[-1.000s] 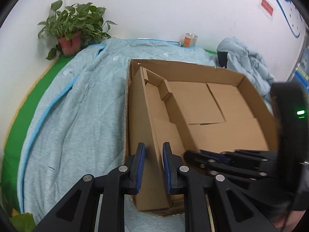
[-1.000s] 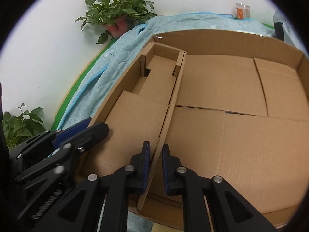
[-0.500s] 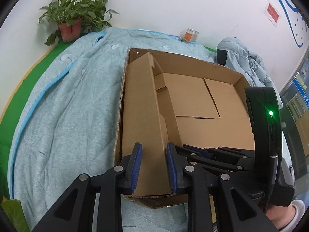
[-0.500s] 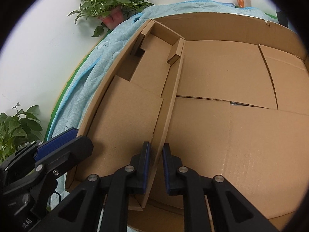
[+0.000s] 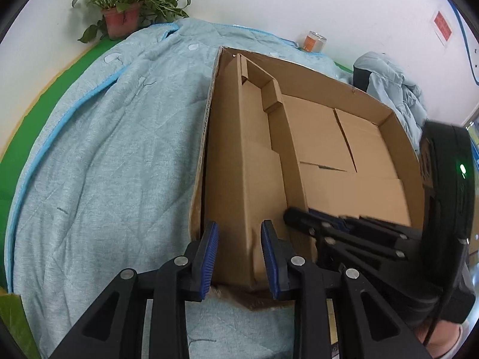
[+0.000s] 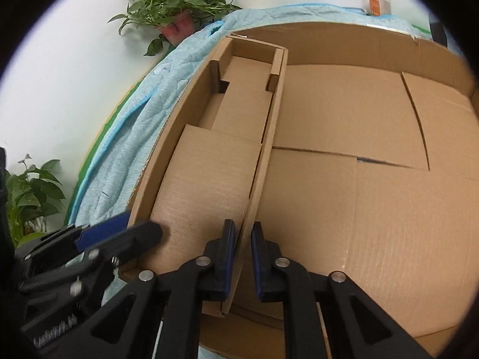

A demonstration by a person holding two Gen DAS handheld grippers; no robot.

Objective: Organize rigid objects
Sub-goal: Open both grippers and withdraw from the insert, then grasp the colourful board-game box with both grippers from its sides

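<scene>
A large open cardboard box (image 5: pixel 329 80) lies on a light blue quilt. Inside it, a narrow cardboard box (image 5: pixel 245 149) runs along the left wall. My left gripper (image 5: pixel 239 254) straddles the near end of this narrow box's left side. Its jaws are opening, the blue pads (image 5: pixel 209 254) stand apart, and cardboard sits between them unpressed. My right gripper (image 6: pixel 242 251) is shut on the thin right wall (image 6: pixel 263 161) of the narrow box (image 6: pixel 239 104). The right gripper (image 5: pixel 299 215) also shows in the left wrist view, just right of the left one.
The quilt (image 5: pixel 104 149) covers a bed edged in green (image 5: pixel 18 149). A potted plant (image 5: pixel 122 18) and an orange can (image 5: pixel 313 41) stand by the white wall. A light blue jacket (image 5: pixel 392 89) lies behind the box. A second plant (image 6: pixel 27 191) grows at the left.
The left gripper's jaws have spread off the cardboard they were pinching. The narrow box has straightened against the big box's left wall. The right gripper keeps its hold.
</scene>
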